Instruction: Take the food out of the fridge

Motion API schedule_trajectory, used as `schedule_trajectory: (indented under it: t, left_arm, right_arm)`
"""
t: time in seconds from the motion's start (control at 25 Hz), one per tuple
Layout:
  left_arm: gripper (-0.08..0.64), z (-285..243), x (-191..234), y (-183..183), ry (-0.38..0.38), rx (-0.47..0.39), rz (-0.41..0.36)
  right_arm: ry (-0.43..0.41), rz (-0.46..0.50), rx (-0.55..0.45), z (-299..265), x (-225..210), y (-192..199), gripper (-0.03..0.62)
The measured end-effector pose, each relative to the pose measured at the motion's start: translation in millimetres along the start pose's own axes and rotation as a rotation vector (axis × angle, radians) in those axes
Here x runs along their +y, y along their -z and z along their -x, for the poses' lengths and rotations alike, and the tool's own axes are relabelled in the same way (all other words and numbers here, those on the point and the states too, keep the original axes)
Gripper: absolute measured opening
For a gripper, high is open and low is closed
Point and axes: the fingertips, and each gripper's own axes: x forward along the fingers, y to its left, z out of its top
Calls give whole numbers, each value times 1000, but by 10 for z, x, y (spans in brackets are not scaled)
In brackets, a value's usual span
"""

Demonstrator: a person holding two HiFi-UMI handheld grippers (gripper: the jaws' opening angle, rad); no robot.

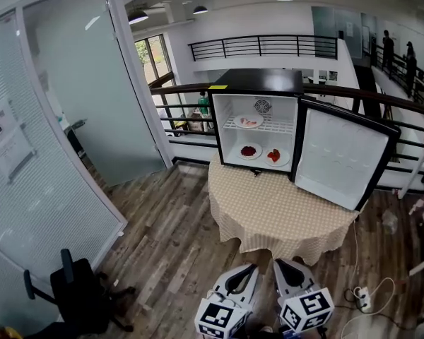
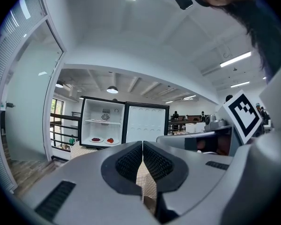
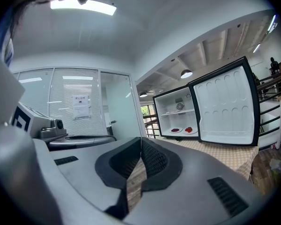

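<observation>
At 9 o'clock in head view, frosted glass wall; blk office chair at 7. Left gripper at 6, low in frame, jaws together w/ nothing btwn them, tip aimed toward 12, well short of table. Round table w/ checked cloth sits at centre. Mini fridge stands on its far edge at 12, door open. Inside, wire shelf holds top plate w/ pale pinkish food. Fridge floor holds two more side by side, red food on each: left plate, right plate. Right gripper just beside left one at 6, jaws also pressed together, empty. Fridge door swung out to 3 o'clock side, white liner facing cam. Power strip & white cable on wood floor at 4.
</observation>
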Motion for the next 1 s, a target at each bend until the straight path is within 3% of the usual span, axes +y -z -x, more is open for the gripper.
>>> schedule_trajectory:
  t: [0.2,0.52,1.0]
  left_arm:
    - [17,-167,267,17,19,7,8]
    - [17,-488,1121,-25,40,13,35]
    - [17,-1287,2245,-184,215,19,18]
  right_arm:
    - [10,-9,18,-305,-62,2,18]
    - [63,-48,23,-1126,-118,-127,18]
    - [229,-91,37,-2363,-471,-211,18]
